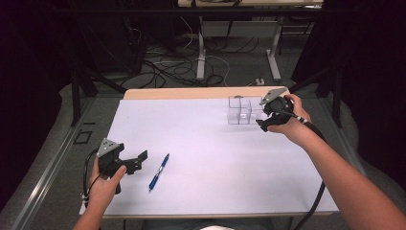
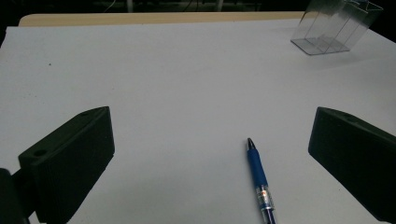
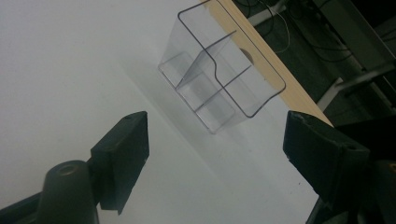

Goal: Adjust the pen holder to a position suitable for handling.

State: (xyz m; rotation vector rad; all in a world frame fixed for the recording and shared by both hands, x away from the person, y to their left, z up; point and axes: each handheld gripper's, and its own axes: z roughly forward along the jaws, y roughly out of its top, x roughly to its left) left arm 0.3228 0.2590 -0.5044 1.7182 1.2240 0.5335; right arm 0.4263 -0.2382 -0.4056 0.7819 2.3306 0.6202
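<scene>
A blue pen (image 1: pixel 159 171) lies on the white table (image 1: pixel 201 143), near its front left. My left gripper (image 1: pixel 136 162) hovers just left of the pen. Its jaws stand wide open in the left gripper view, where the pen (image 2: pixel 259 175) lies on the table between and ahead of them, untouched. A clear plastic organizer (image 1: pixel 244 110) with several compartments stands upright at the back right. My right gripper (image 1: pixel 263 120) is held just to its right, above the table. In the right gripper view the organizer (image 3: pixel 219 70) lies ahead of the open jaws (image 3: pixel 217 133), apart from them, with nothing between the pads.
The table's wooden far edge (image 1: pixel 201 92) runs right behind the organizer. Beyond it are table legs and loose cables (image 1: pixel 182 62) on the floor. Dark curtains close off both sides.
</scene>
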